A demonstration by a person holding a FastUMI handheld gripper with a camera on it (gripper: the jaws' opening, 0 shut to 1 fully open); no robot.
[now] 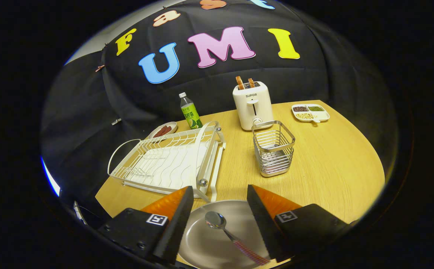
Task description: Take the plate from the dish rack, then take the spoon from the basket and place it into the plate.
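A round grey plate lies on the wooden table right below my gripper, between its two fingers. A spoon with a shiny bowl and a red patterned handle rests in the plate, its bowl pointing away from me. My fingers stand wide apart over the plate and touch nothing. The white wire dish rack sits just beyond the left finger with nothing in it. The metal wire basket stands beyond the right finger, also with nothing inside.
A white toaster with two slices of toast stands at the back of the table. A green bottle and a small dish of red food sit behind the rack. A divided snack tray lies far right.
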